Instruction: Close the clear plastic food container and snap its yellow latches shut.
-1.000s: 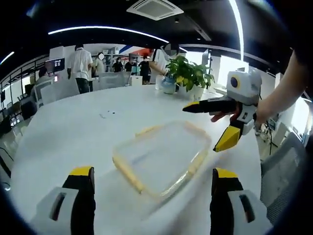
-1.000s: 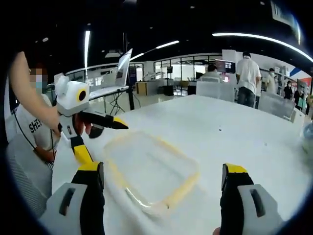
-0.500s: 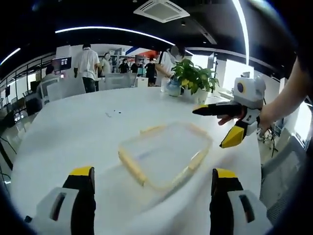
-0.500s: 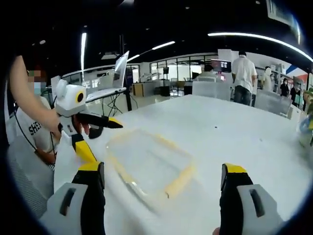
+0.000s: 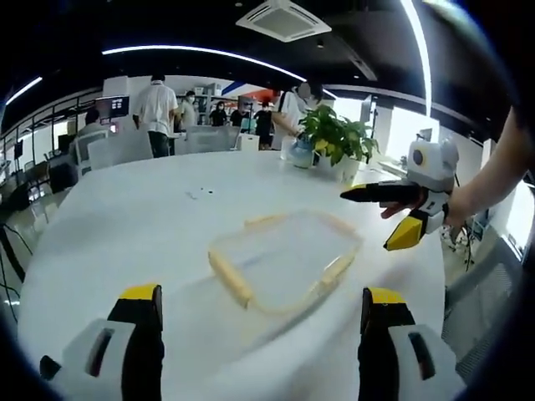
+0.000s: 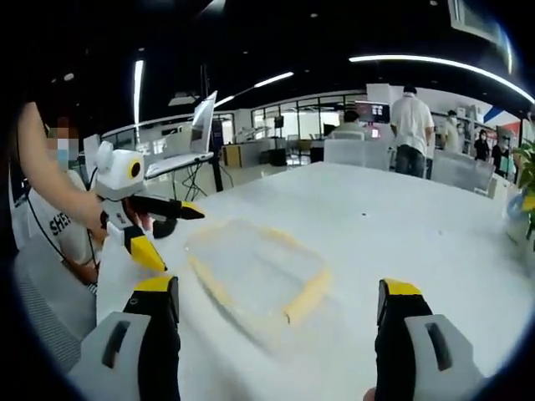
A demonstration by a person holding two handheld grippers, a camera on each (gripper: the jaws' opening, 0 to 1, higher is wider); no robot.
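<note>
— How many things are on the white table [image 5: 125, 225]?
— One clear container [image 5: 284, 259] with its yellow latches [image 5: 230, 280], lying at the middle; one potted plant [image 5: 334, 138] at 1 o'clock beyond it.

— And the grippers?
— Two. In the left gripper view, the left gripper [image 5: 259, 322] has its jaws spread wide, holding nothing, short of the container. The right gripper [image 5: 391, 219] hangs at 3 o'clock, jaws parted, also empty, apart from the container.

The container [image 5: 284, 259] is clear plastic with pale yellow latches [image 5: 231, 280] and sits on a plain white table [image 5: 134, 217]. Both grippers, left [image 5: 261, 351] and right [image 6: 279, 342], have black jaws capped yellow over grey-white bodies. The plant [image 5: 334, 135] is green.
</note>
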